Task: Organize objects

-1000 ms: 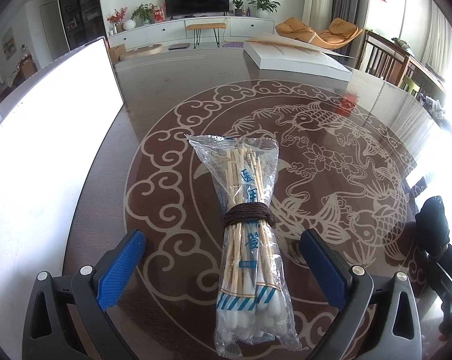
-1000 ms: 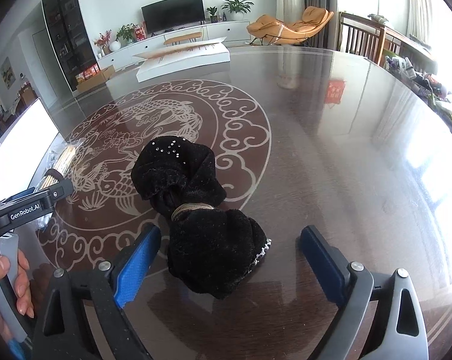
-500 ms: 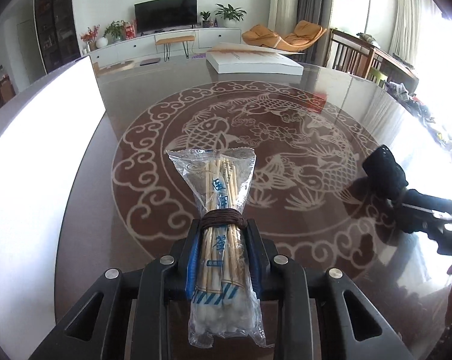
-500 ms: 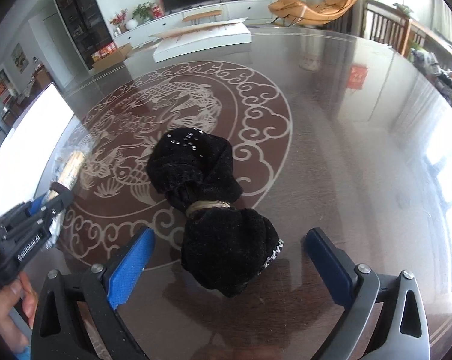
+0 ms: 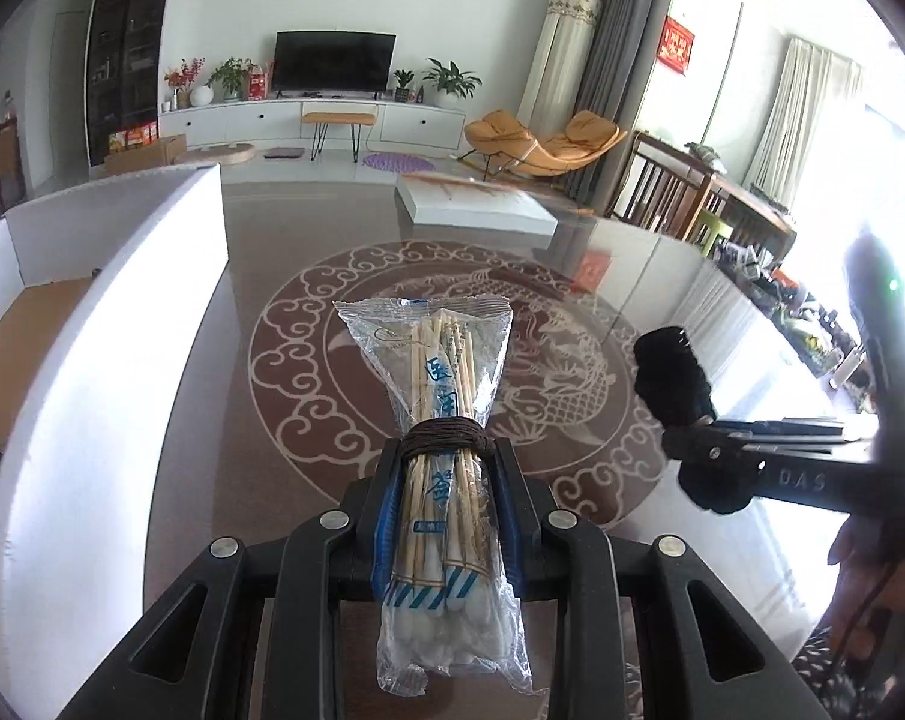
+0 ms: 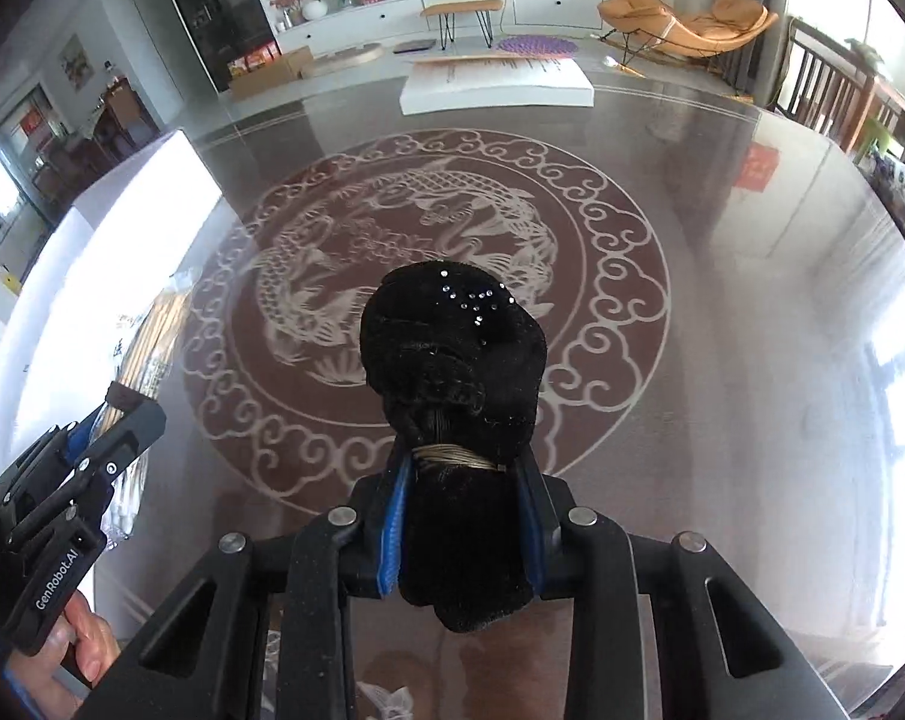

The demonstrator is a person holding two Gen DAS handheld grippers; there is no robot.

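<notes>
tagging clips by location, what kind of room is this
Most likely a home living and dining room: a TV on a long white cabinet, an orange lounge chair, and a large glossy table in front.

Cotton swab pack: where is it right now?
The cotton swab pack sits clamped in the left gripper above the patterned table, with the white box to its left.

I can read "GenRobot.AI" on the left hand-held gripper point(image 6: 122, 426). "DAS" is on the right hand-held gripper point(image 5: 686, 438). The cotton swab packet point(image 5: 446, 480) has blue Chinese characters; I can't make them out.
</notes>
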